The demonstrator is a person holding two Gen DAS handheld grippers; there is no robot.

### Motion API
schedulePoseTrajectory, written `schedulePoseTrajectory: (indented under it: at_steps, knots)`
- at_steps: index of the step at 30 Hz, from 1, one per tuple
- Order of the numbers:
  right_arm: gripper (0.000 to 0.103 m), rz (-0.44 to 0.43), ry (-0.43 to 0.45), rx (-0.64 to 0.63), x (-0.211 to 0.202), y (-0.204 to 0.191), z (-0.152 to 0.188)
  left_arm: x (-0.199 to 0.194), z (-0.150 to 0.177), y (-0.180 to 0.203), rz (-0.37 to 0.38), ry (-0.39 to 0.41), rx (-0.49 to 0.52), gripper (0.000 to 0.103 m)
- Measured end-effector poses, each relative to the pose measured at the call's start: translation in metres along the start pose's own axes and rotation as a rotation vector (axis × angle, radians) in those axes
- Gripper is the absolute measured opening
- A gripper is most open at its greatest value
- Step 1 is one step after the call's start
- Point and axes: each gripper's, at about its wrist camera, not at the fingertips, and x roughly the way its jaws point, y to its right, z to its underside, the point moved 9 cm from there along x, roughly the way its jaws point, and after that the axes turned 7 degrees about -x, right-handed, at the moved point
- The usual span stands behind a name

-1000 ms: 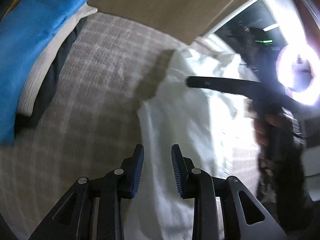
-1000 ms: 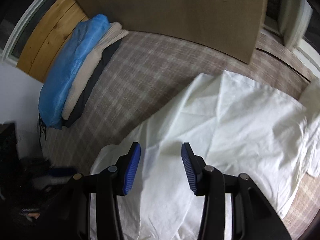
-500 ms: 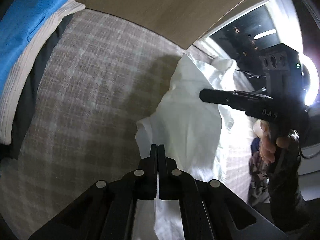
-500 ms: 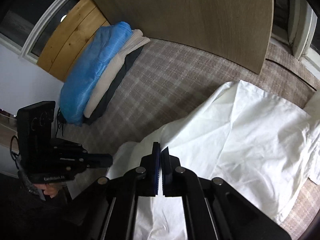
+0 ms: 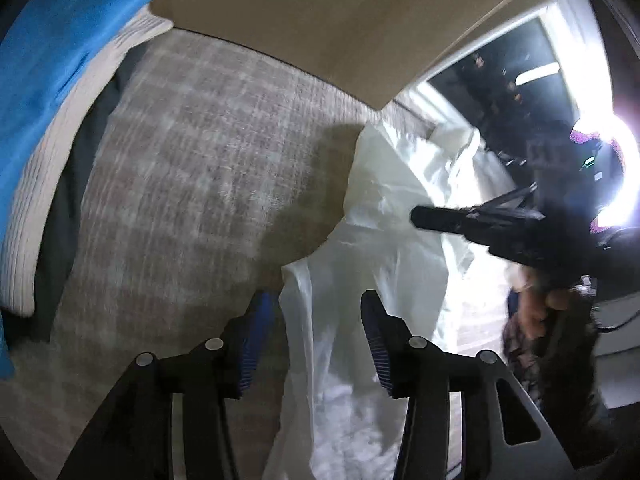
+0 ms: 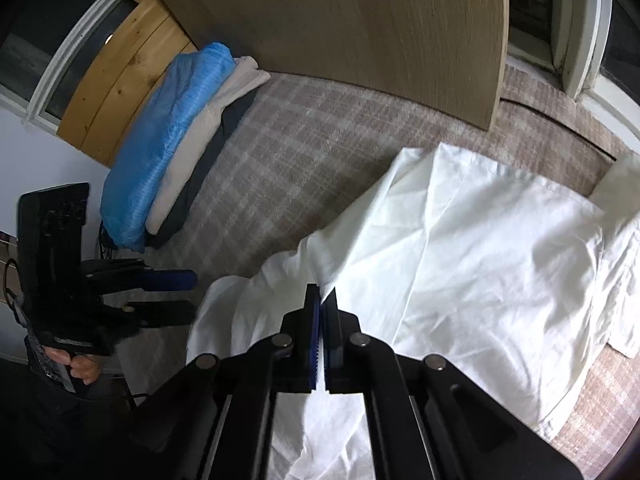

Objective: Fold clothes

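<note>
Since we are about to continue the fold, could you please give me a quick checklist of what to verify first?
1. Right gripper clamped on the white garment: ok, pads shut on its edge.
2. Left gripper holding the garment: not ok, jaws opening; cloth between them, pads not pressing.
3. Garment flat: not ok, far part flat, near edge bunched.
4. Free plaid bedcover beside it: ok.
5. Stack of folded clothes clear of the garment: ok.

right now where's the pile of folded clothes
In the right wrist view, the folded stack lies upper left on the plaid bed cover, against the wooden headboard, apart from the white garment.
</note>
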Motion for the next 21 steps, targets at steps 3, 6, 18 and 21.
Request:
schedulePoseTrajectory:
  at_steps: [3, 6, 18, 21]
  knots:
    - [0.001, 0.008, 0.011, 0.001, -0.004, 0.002, 0.0, 0.013, -0.005, -0.008, 0.007, -0.017, -0.028, 0.0]
    - [0.001, 0.032, 0.054, 0.029, -0.01, 0.017, -0.003, 0.008, 0.002, -0.018, 0.008, 0.008, -0.033, 0.0]
    - [0.047, 0.022, 0.012, 0.027, -0.009, 0.02, -0.025, 0.005, 0.007, -0.043, 0.029, 0.027, -0.099, 0.001]
    - [0.047, 0.021, -0.064, 0.041, 0.021, 0.022, -0.028, 0.003, 0.008, -0.041, 0.052, 0.024, -0.101, 0.001]
